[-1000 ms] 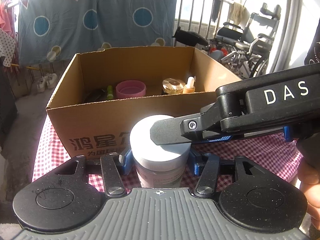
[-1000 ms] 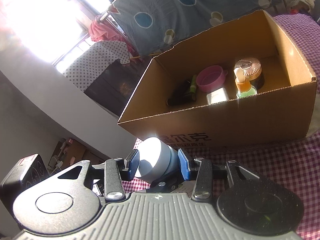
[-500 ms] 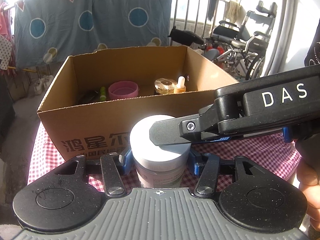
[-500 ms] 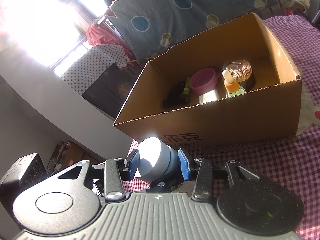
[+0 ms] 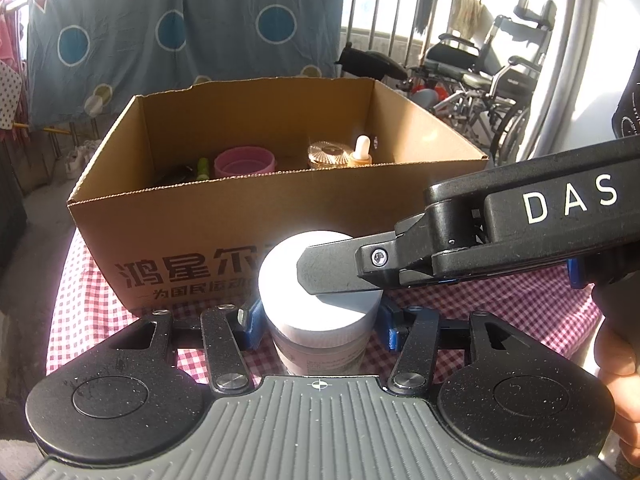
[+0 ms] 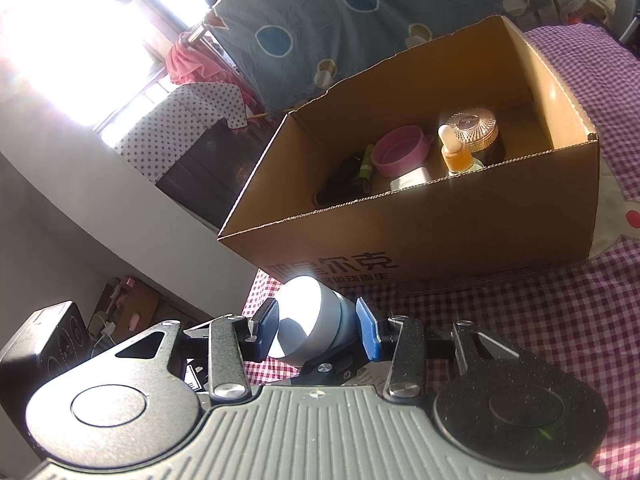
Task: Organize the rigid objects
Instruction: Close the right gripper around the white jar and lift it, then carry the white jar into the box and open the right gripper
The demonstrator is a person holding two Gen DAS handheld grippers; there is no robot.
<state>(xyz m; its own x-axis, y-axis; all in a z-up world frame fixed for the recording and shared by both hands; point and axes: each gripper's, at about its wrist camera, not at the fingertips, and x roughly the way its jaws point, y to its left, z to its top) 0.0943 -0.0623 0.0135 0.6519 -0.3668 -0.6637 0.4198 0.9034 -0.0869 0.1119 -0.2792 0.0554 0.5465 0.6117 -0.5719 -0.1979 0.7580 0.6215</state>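
Both grippers clamp one white-lidded jar (image 5: 320, 304) just above the checked desk (image 5: 500, 312): the left gripper (image 5: 320, 326) grips its body, the right gripper (image 6: 318, 330) its lid, one finger (image 5: 340, 270) lying across the top. Just beyond stands an open cardboard box (image 5: 224, 216) holding a pink cup (image 5: 244, 162), gold-lidded jar (image 5: 328, 154), dropper bottle (image 6: 456, 154) and white case (image 6: 412, 178).
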